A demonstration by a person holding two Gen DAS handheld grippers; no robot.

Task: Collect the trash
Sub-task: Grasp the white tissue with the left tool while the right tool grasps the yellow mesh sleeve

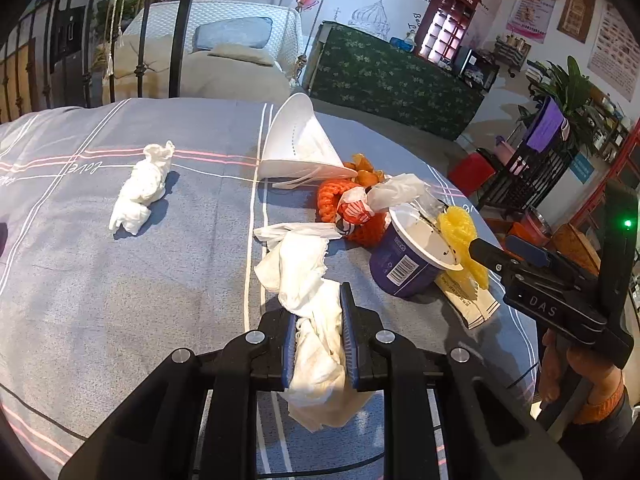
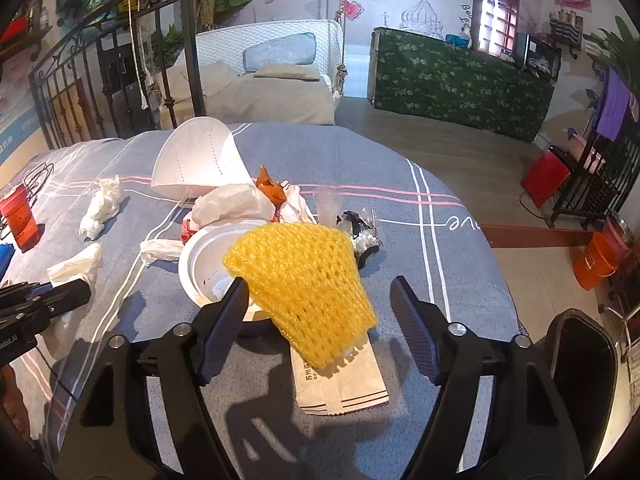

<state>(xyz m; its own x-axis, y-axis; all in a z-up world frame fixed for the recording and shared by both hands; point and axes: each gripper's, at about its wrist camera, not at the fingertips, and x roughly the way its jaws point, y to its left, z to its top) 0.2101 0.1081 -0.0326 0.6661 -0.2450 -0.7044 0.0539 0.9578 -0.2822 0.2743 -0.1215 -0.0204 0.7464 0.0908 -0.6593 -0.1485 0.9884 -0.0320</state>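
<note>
Trash lies on a grey striped bedspread [image 1: 120, 272]. My left gripper [image 1: 318, 312] is shut on a crumpled white tissue [image 1: 316, 352] that trails forward onto the bed. My right gripper [image 2: 320, 292] is open, its jaws on either side of a yellow foam net [image 2: 304, 280] that leans on a purple yogurt cup [image 1: 404, 268], whose white inside shows in the right wrist view [image 2: 208, 264]. The net lies over a paper sachet [image 2: 340, 384]. A second crumpled tissue [image 1: 140, 196], a white face mask [image 1: 300, 144], an orange foam net [image 1: 332, 200] and a white plastic bag [image 2: 232, 200] lie further off.
A red can [image 2: 18, 216] stands at the bed's left side. A black bin [image 2: 580, 364] is at the lower right, beyond the bed edge. An orange bucket [image 2: 596, 260] and a red stool [image 2: 544, 178] stand on the floor to the right. A metal bedframe [image 2: 120, 80] rises behind.
</note>
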